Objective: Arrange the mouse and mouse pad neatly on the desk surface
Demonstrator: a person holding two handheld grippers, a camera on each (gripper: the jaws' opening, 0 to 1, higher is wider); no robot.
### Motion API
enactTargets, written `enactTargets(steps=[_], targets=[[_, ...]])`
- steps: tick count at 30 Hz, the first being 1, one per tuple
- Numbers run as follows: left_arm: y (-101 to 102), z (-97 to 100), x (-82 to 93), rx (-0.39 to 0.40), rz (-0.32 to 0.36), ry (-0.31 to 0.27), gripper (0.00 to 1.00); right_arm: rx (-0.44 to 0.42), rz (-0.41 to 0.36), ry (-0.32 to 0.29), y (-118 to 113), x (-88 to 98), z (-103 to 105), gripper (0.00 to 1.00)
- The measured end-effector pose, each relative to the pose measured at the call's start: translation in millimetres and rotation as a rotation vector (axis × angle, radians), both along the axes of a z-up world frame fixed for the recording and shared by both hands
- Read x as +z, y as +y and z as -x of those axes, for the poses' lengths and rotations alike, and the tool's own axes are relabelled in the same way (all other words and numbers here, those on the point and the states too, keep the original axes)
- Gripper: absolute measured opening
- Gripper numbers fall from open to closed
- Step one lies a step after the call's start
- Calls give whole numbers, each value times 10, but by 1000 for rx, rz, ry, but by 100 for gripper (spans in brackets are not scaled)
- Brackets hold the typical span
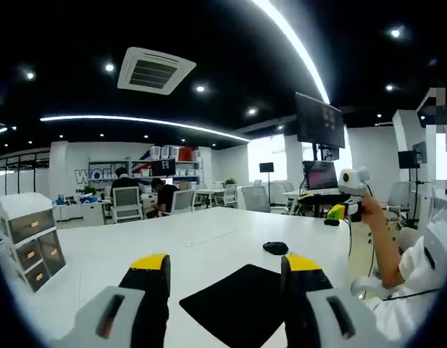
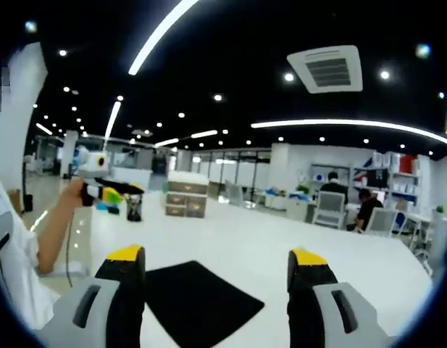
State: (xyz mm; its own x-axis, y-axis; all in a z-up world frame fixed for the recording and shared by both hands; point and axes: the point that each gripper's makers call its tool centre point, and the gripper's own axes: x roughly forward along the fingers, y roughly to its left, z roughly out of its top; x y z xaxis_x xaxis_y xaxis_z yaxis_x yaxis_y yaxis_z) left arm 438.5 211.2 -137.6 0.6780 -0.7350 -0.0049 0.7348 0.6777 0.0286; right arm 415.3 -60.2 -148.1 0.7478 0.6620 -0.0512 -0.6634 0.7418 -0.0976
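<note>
Left gripper view: left gripper spread, empty, above the mouse pad; right gripper likewise. Risk: the mouse, just beyond the pad, may skid if nudged.

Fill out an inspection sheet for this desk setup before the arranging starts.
Surface: white desk, glossy.
Job's things: black mouse pad lies flat at the near edge; black mouse sits apart, beyond it.
Clutter: small drawer unit at the desk's side.
Grippers: left gripper and right gripper open, above the pad, holding nothing.
Cables: thin cable hanging below the person's hand.
Surroundings: open office, seated people, monitors, ceiling lights.
</note>
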Motion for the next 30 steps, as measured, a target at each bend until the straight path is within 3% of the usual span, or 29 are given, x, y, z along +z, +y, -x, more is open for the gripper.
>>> enactTargets(steps=[3,13,30], targets=[[-28,26,27,-5,29,-3,62,-41,-5,-14,-95,31,-31,78],[-46,7,-44,-8,52,32,63,-64,-6,0,-156,25,-14,76],[-120,67,-54,-22,49,29,63,-72,-2,4,-186,-3,-3,75]])
